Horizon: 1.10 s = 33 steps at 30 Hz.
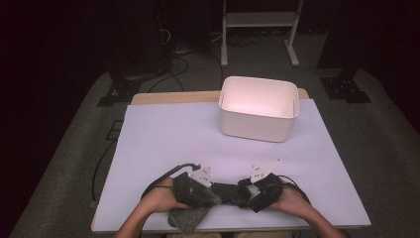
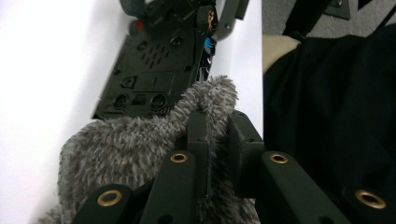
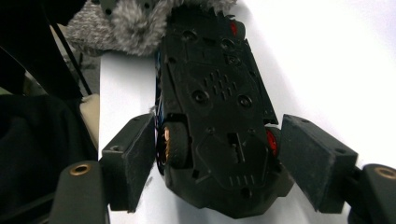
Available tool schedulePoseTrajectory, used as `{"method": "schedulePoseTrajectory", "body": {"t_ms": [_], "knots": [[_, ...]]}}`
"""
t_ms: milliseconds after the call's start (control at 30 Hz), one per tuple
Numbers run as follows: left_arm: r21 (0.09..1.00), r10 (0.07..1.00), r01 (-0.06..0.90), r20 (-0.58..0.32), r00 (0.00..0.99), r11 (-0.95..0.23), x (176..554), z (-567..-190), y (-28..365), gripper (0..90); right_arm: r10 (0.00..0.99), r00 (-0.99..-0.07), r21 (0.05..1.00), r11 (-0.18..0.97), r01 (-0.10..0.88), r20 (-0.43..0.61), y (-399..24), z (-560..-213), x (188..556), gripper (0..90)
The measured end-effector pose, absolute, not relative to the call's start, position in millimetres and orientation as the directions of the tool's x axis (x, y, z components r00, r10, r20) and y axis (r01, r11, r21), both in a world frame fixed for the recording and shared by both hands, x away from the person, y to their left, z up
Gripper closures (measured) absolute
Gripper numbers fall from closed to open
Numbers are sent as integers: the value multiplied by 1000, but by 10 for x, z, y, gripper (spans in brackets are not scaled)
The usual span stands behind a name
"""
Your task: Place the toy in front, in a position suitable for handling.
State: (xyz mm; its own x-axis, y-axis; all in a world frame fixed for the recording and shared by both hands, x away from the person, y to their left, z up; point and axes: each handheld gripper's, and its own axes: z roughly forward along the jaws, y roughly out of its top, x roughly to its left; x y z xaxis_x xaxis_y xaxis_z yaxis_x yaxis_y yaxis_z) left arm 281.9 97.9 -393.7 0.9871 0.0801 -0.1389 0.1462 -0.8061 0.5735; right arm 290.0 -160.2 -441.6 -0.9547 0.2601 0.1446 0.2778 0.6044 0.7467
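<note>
A black toy car (image 3: 215, 93) lies upside down on the white table cover, its chassis and wheels facing up, near the table's front edge (image 1: 225, 191). My right gripper (image 3: 215, 158) straddles the car's wheel end. Its pads stand a sliver off the wheels on both sides, so it is open. My left gripper (image 2: 217, 116) is shut on a fluffy grey cloth (image 2: 140, 140), pinching a fold of it right beside the car's other end (image 2: 154, 70). In the high view both grippers face each other across the car, and the cloth (image 1: 188, 218) hangs past the front edge.
A white bin (image 1: 252, 126) stands at the back right of the white sheet (image 1: 198, 134). The person's hands and dark clothing are close at the front edge. Cables trail from both grippers. A white rack stands on the floor behind the table.
</note>
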Motion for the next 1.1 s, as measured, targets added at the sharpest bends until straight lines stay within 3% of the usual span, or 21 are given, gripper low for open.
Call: {"method": "schedulePoseTrajectory", "body": {"t_ms": [233, 433, 833, 1000, 1100], "knots": [[551, 60, 136, -154, 986, -824, 2725, -4058, 926, 805, 257, -962, 743, 625, 238, 91, -1577, -4397, 2845, 272], [530, 45, 132, -174, 984, -838, 2725, -4086, 921, 803, 236, -972, 730, 665, 159, -4, -1540, -4387, 2819, 190], [516, 62, 139, -165, 984, -845, 2731, -4119, 966, 788, 165, -981, 705, 683, 191, 106, -1386, -4561, 2902, 171], [560, 60, 150, -176, 983, -815, 2772, -4012, 1022, 789, 137, -991, 695, 712, 98, -1, -1367, -4591, 2848, 208], [582, 72, 152, -159, 985, -799, 2820, -3925, 1060, 788, 146, -989, 701, 707, 96, -12, -1372, -4583, 2860, 211]]}}
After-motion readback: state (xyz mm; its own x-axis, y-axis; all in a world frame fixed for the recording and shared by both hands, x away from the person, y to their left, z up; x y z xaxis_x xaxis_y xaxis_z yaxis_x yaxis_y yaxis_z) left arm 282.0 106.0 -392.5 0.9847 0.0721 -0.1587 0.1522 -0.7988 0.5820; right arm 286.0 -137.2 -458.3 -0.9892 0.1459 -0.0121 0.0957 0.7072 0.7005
